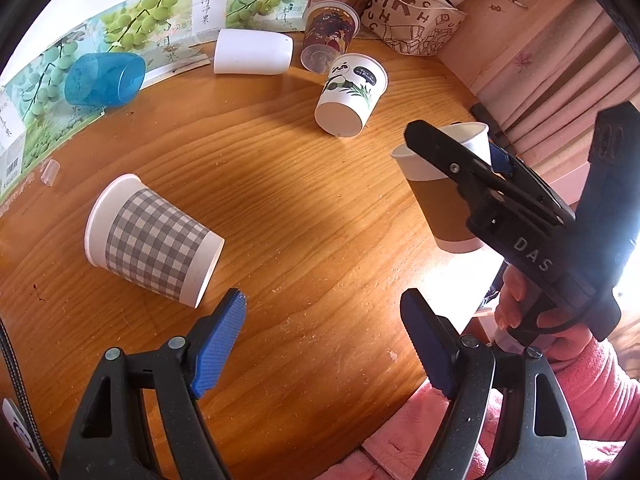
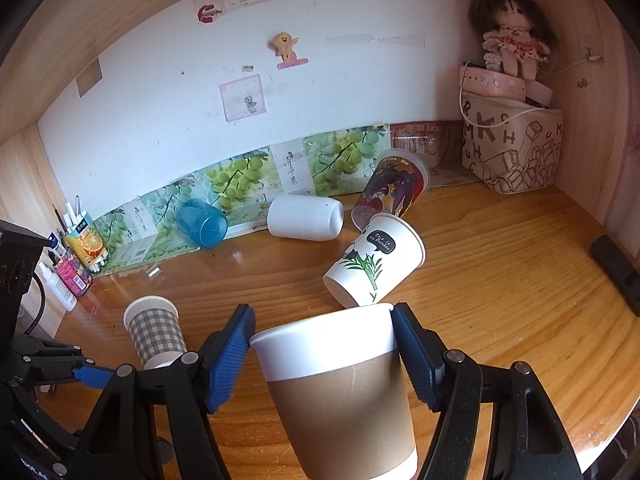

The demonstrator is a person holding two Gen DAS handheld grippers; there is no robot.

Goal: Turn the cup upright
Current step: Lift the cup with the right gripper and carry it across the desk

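Brown cup (image 2: 340, 392) clamped in my right gripper (image 2: 322, 354), rim-up, not yet set down; left gripper (image 1: 322, 344) wide, empty; five cups still lie tipped

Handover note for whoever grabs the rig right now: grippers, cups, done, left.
Right gripper: shut on the brown-sleeved cup near its rim, mouth up, slightly tilted, at the table's near right edge; cannot tell if its base is down.
Left gripper: open, empty, just short of the checked cup.
Still on their sides: checked cup, panda cup, blue cup, white cup, dark printed cup.
Left: release brown-sleeved cup, flip the rest.
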